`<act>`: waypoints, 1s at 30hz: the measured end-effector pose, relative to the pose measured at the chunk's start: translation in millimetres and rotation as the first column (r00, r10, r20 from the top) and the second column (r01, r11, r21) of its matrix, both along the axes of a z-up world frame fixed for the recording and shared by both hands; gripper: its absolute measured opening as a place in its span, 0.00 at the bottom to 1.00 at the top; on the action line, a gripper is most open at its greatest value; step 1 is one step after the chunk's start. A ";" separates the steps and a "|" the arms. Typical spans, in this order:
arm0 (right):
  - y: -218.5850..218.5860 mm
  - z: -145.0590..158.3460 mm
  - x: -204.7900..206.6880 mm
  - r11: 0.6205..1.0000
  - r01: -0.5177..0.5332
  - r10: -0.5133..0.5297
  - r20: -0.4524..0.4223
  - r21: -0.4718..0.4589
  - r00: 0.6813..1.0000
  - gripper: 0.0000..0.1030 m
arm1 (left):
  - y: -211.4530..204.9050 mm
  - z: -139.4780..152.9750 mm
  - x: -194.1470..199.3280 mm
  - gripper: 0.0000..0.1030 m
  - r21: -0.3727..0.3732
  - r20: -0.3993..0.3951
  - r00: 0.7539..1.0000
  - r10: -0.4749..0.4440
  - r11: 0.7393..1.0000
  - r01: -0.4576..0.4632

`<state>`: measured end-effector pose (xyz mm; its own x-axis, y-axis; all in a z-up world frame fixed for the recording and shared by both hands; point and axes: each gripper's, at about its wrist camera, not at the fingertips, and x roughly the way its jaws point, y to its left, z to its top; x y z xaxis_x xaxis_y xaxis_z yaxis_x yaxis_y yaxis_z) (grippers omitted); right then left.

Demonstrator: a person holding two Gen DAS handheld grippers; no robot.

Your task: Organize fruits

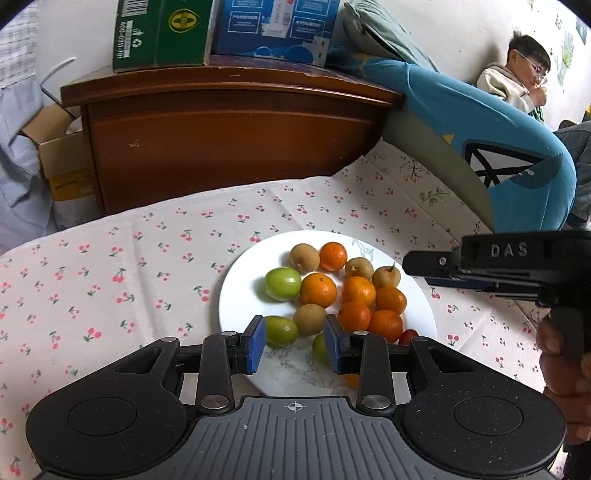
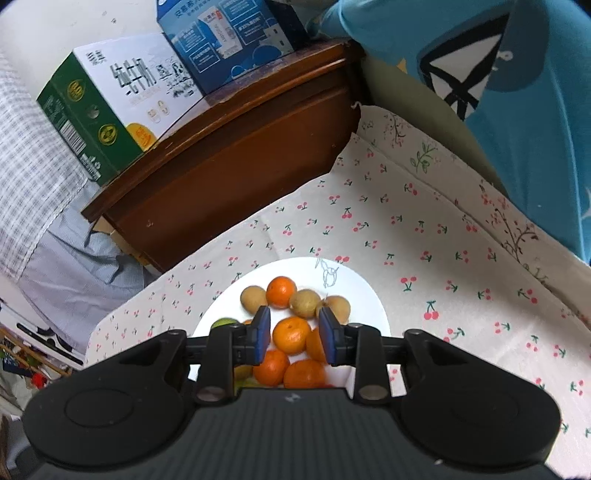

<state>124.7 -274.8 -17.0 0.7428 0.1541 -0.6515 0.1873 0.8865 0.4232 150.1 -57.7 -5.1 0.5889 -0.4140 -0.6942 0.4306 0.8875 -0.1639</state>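
A white plate [image 1: 240, 295] on the cherry-print cloth holds several mandarins [image 1: 318, 290], brown round fruits [image 1: 304, 257], green fruits [image 1: 282, 283] and one small red fruit [image 1: 408, 336]. My left gripper [image 1: 295, 341] hovers open over the plate's near side. A green fruit [image 1: 280, 331] lies by its left pad and a brown fruit [image 1: 309, 319] just beyond the gap; the pads press on neither. My right gripper [image 2: 295, 334] is open above the plate [image 2: 354, 284]. A mandarin [image 2: 291, 335] shows between its blue pads, apart from both. In the left wrist view the right gripper [image 1: 413, 263] reaches in from the right.
A brown wooden cabinet [image 1: 221, 147] stands behind the table with a green carton [image 1: 162, 33] and a blue carton [image 1: 273, 26] on top. A blue cushion [image 1: 498, 140] borders the cloth at right, with a seated person [image 1: 517, 74] beyond. A hand [image 1: 561, 354] holds the right gripper.
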 end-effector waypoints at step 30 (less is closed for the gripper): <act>42.0 2.4 -80.7 0.984 0.019 -0.052 -0.189 -0.175 0.981 0.68 | 20.6 17.4 -41.1 0.86 0.151 -0.038 0.993 0.110 0.983 -0.103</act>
<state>44.0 -232.7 -14.6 0.6037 0.0034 -0.7972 0.2830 0.9339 0.2183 109.0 -37.1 12.3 0.5900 -0.2405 -0.7708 0.3271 0.9440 -0.0442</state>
